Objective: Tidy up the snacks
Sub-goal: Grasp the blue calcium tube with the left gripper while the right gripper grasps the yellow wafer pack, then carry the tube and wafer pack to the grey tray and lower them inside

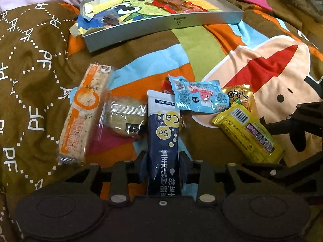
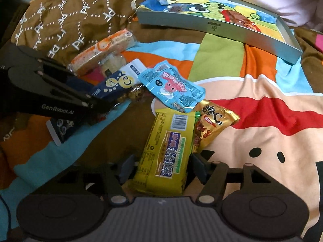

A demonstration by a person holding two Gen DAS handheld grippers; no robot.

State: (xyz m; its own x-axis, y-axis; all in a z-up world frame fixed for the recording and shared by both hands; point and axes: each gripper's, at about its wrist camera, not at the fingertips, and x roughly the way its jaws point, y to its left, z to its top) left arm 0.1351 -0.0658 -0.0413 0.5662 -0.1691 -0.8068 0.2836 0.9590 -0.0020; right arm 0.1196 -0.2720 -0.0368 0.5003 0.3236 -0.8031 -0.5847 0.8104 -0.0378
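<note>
Both grippers are basically the same chunky matte black plastic build: the left gripper [image 1: 163, 158] has two big round discs at its base, angled link arms with silver screw heads at the pivots, and dark blue-grey pads on the fingers [image 1: 142, 162]. The right gripper [image 2: 161, 164] matches that but has a ribbed grey panel in the middle of its base. From the right wrist view you can read "GenRobot.AI" in pale lettering along the left one's side.
</note>
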